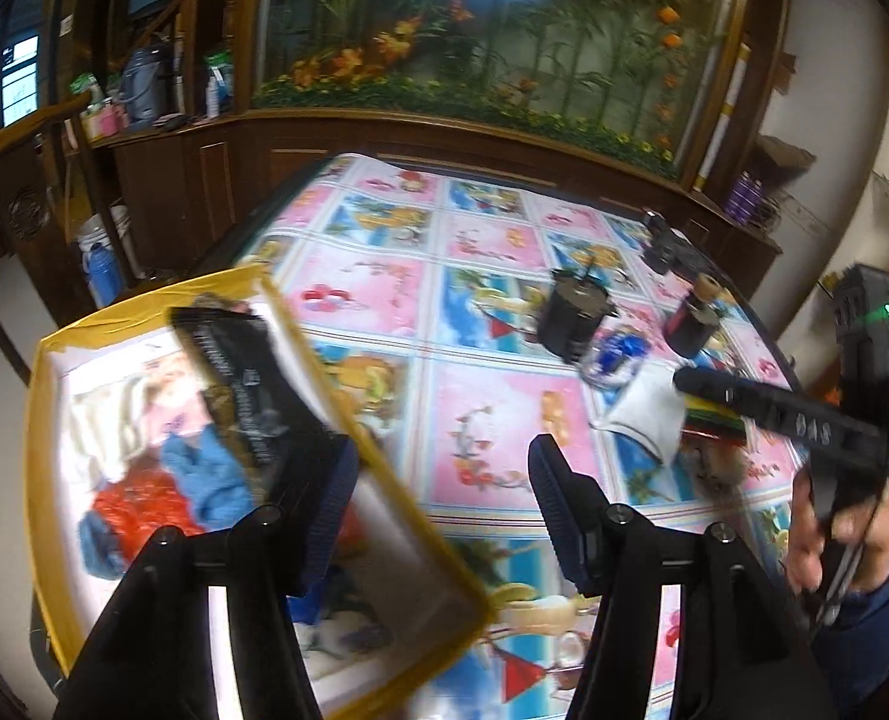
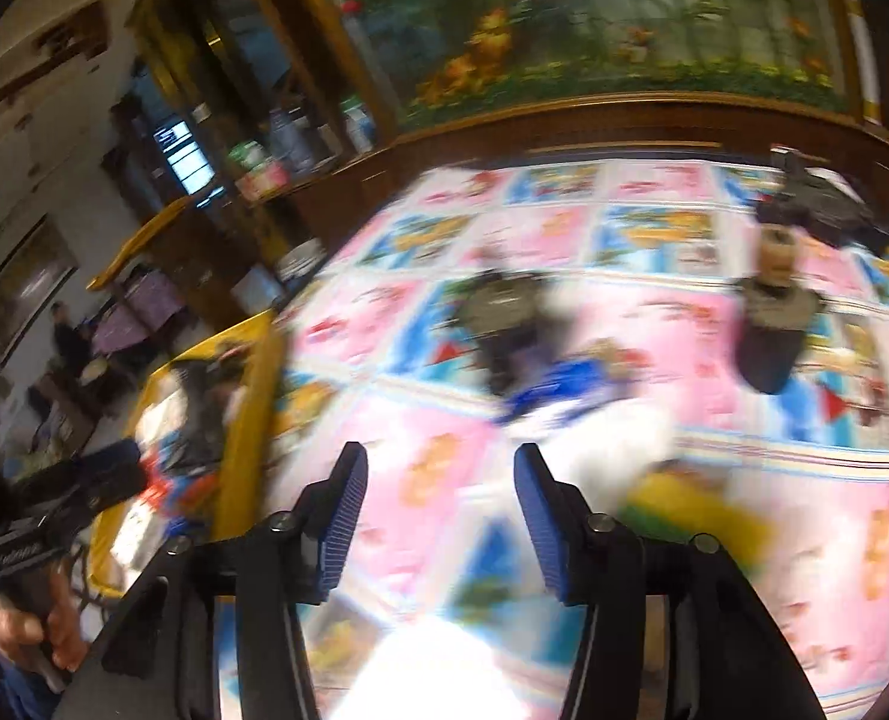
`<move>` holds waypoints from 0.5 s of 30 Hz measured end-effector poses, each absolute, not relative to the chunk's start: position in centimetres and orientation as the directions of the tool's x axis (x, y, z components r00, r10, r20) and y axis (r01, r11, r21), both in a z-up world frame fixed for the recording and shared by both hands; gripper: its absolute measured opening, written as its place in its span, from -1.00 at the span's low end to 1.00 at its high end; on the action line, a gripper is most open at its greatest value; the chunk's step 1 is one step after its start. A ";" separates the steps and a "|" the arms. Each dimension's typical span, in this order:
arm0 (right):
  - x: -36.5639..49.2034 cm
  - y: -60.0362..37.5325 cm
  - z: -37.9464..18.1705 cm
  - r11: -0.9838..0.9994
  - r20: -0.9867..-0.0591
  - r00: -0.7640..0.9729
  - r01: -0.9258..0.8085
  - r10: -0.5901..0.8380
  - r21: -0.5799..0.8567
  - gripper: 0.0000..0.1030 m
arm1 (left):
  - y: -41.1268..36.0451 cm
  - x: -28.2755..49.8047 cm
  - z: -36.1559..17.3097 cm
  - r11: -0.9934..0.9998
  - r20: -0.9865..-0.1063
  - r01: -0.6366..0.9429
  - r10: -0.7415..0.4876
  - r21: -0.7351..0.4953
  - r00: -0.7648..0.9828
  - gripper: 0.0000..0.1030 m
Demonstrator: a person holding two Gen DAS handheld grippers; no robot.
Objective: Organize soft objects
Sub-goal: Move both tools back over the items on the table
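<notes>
A yellow-rimmed box (image 1: 426, 546) sits at the table's left edge, holding red and blue soft items (image 1: 162, 480) and a black packet (image 1: 246, 384). My left gripper (image 1: 438, 498) is open, its left finger over the box wall. A white cloth (image 1: 648, 414), a striped multicoloured item (image 1: 717, 420) and a blue-white item (image 1: 615, 354) lie at the right. My right gripper (image 2: 438, 516) is open and empty above the table; that view is blurred. The white cloth (image 2: 612, 438) lies just ahead of it, the box (image 2: 252, 396) to its left.
The table (image 1: 480, 408) has a pink and blue picture cloth. Two black cylinders (image 1: 570, 318) (image 1: 693, 324) and a black device (image 1: 669, 246) stand at the back right. A wooden cabinet with a flower picture (image 1: 474, 42) runs behind the table.
</notes>
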State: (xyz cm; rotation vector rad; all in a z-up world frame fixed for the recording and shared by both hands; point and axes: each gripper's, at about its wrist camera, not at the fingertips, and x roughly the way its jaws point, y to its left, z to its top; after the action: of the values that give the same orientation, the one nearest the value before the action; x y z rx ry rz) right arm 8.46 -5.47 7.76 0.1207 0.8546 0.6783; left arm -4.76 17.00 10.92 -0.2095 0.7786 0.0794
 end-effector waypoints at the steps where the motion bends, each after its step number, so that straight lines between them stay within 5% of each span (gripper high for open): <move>1: 9.4 -7.1 7.5 0.813 -0.662 0.492 -0.465 0.566 0.351 0.10 | 16.3 -4.4 10.8 0.979 -0.707 -0.134 -0.015 -0.156 0.707 0.13; 8: 14.5 -11.9 3.2 0.886 -0.777 0.444 -0.340 0.447 0.315 0.11 | 12.0 -1.8 9.7 0.988 -0.733 -0.059 -0.067 -0.145 0.677 0.24; 15: 9.7 -7.3 4.9 0.725 -0.775 0.294 -0.627 0.559 0.285 0.23 | 10.2 0.0 8.7 0.988 -0.754 -0.040 -0.086 -0.147 0.651 0.25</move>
State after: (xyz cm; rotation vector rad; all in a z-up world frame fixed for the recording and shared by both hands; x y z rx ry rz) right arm 9.69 -7.28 4.94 -0.0777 0.9975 0.7904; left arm 0.03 10.17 8.66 -0.1560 0.8621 -0.0259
